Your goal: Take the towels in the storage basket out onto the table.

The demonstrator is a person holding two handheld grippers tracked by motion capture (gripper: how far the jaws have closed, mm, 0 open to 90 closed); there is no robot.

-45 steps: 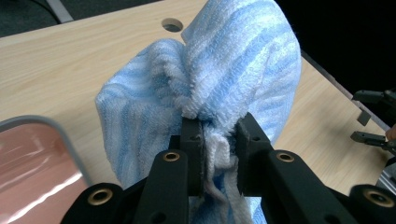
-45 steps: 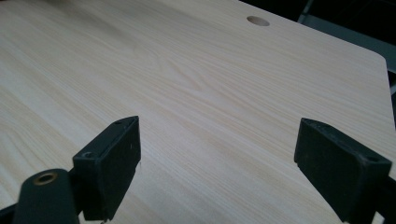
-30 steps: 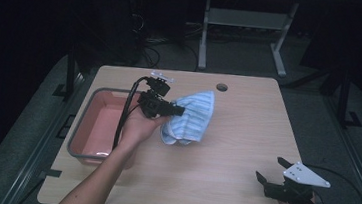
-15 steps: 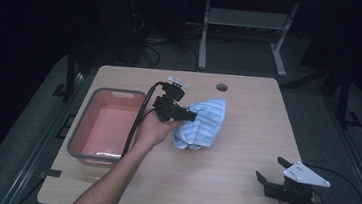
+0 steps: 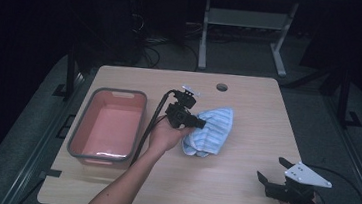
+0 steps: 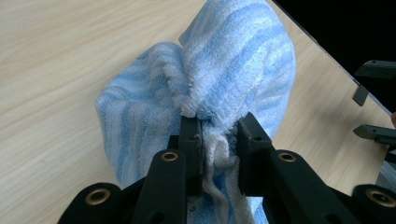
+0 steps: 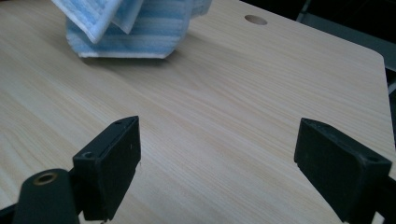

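- High view is showing the left gripper [image 5: 198, 122] clamping a bunched edge of the blue striped towel [image 5: 211, 135], which is trailing rightward onto the desk [image 5: 241, 188] mid-surface.
- The right gripper [image 5: 273, 177], jaws standing apart, is waiting well apart at the near right corner.
- The pink bin [image 5: 109, 125] is sitting left; the surrounding room is dark.

One blue-and-white striped towel [image 5: 210, 130] lies bunched on one wooden table [image 5: 240, 198]. One pink tub [image 5: 109, 125] (grey-rimmed) stands on it. Two handheld grippers: the left gripper [image 5: 198, 122] and the right gripper [image 5: 272, 171]. One round hole [image 5: 221, 87] in the tabletop.
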